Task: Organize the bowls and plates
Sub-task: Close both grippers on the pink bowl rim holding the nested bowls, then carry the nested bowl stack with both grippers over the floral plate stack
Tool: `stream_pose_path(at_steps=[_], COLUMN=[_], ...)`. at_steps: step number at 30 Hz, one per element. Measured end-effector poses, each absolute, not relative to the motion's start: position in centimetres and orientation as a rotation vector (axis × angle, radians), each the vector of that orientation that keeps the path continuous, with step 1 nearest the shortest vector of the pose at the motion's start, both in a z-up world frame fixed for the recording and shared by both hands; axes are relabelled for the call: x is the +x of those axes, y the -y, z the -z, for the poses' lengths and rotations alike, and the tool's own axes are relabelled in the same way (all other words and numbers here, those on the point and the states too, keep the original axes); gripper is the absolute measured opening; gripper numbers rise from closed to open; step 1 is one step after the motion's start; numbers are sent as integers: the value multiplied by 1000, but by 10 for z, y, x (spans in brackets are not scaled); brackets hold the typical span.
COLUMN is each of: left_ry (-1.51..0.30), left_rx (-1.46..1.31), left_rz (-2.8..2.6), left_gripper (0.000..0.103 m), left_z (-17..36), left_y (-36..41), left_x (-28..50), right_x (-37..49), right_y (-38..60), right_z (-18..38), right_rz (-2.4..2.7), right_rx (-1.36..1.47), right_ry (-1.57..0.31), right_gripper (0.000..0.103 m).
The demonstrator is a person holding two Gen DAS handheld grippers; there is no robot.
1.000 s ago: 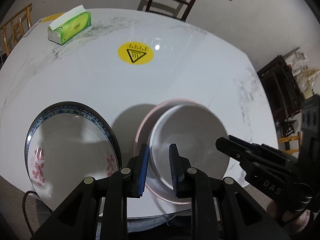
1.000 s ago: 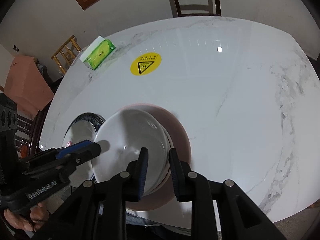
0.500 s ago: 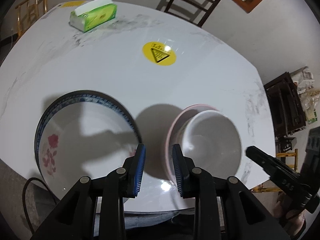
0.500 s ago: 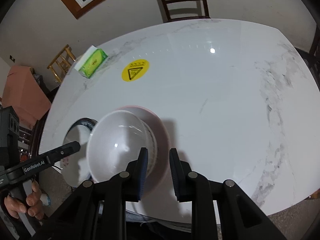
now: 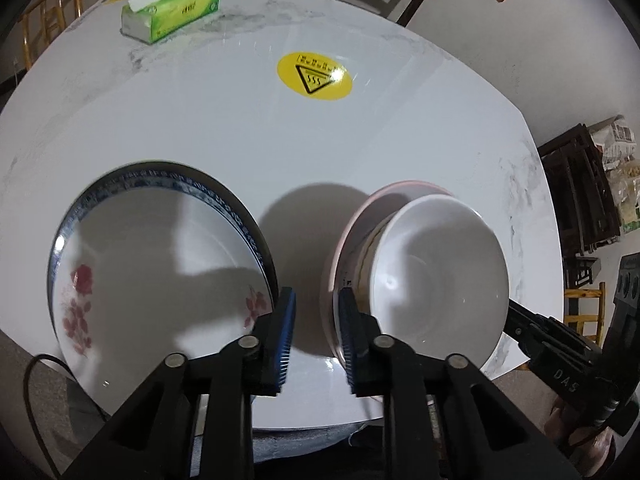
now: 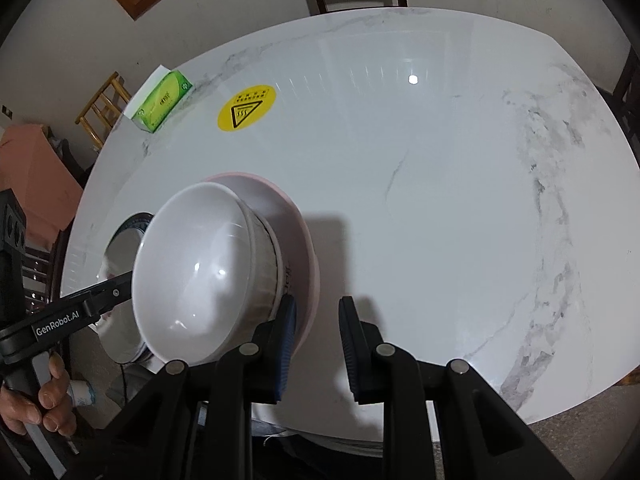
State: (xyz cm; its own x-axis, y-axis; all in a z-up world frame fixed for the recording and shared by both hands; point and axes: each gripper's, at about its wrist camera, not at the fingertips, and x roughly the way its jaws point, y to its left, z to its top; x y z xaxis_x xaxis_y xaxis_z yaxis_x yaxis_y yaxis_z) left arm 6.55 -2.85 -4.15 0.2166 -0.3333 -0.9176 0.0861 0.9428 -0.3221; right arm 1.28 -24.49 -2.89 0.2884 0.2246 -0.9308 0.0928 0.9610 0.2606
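Observation:
A white bowl (image 5: 440,272) (image 6: 192,264) sits nested on a ribbed bowl (image 6: 266,264) inside a pink plate (image 5: 344,240) (image 6: 296,220) near the table's front edge. To its left lies a blue-rimmed plate (image 5: 160,260) (image 6: 124,240) with red flowers. My left gripper (image 5: 316,336) hovers over the gap between the two plates. Its jaws are closing with only the table showing between them. My right gripper (image 6: 316,336) hangs just right of the pink plate's rim, its pads slightly apart and holding nothing.
A green tissue box (image 5: 172,8) (image 6: 160,100) and a yellow heat-warning sticker (image 5: 314,76) (image 6: 246,108) lie on the far part of the white marble table (image 6: 440,200). Chairs stand behind the table. A hand (image 6: 40,396) holds the left gripper's handle.
One second ago each gripper straddled the rim of the bowl stack. Both have since come off it: the left now sits left of the pink plate, the right beside its right edge.

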Motion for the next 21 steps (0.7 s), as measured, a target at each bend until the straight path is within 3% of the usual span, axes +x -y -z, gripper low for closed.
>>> stream_pose_path(at_steps=[6, 21], left_ry=[-1358, -1337], left_rx=[-221, -193], left_rz=[312, 336], left_gripper=[6, 6], left_z=[53, 56], left_y=[39, 67], left_x=[68, 73], right_x=[15, 24], right_y=[246, 263], right_z=[34, 43], right_rz=[-90, -15], right_rx=[284, 277], right_ry=[-1294, -1308], right_gripper=[23, 22])
